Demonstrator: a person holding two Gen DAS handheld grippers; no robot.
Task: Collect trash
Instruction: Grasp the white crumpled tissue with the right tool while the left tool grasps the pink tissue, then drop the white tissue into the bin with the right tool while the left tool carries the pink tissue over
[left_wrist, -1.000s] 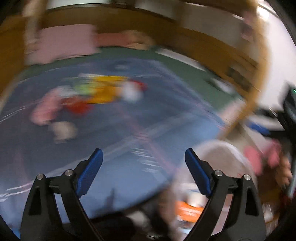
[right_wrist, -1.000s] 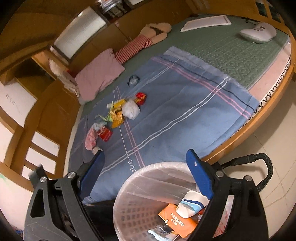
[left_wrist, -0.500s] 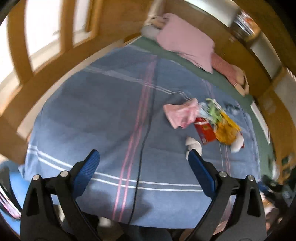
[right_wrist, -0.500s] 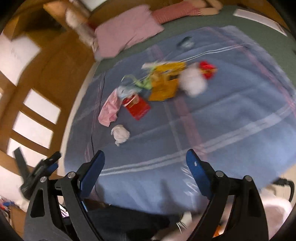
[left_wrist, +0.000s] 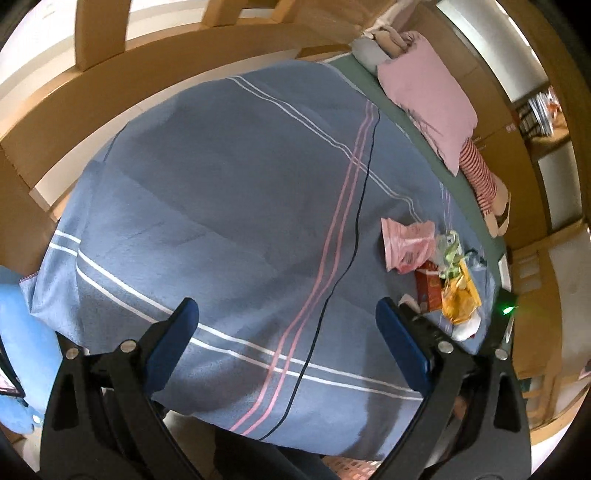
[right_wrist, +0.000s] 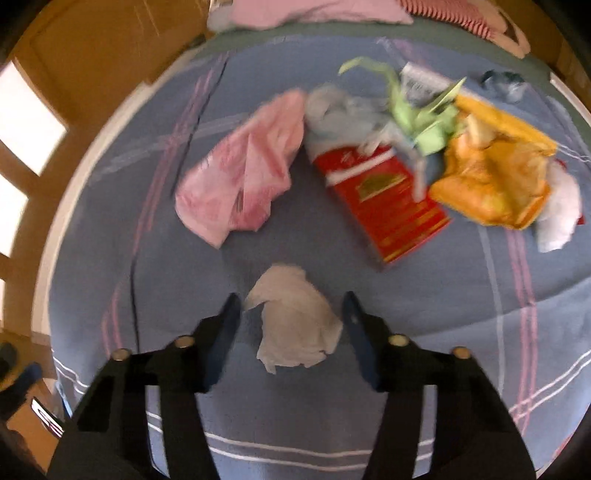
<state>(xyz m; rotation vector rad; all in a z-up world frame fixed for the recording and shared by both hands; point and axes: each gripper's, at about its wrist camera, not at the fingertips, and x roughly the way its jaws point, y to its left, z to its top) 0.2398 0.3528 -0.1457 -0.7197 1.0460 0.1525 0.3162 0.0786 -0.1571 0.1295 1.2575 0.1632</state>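
right gripper (right_wrist: 291, 317) closing round blurred tissue (right_wrist: 295, 321)

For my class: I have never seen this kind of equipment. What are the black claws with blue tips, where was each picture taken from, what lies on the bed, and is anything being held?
The claws are two hand-held grippers; a person carries one in each hand, and each has a camera looking along its fingers.

The left gripper view shows it open over a blue striped blanket, holding nothing.

The right gripper view looks down on the trash: a crumpled white tissue, a pink plastic bag, a red box, green paper scraps and a yellow wrapper. Its jaws are closing with the tissue between them, but they are not yet pressing on it.
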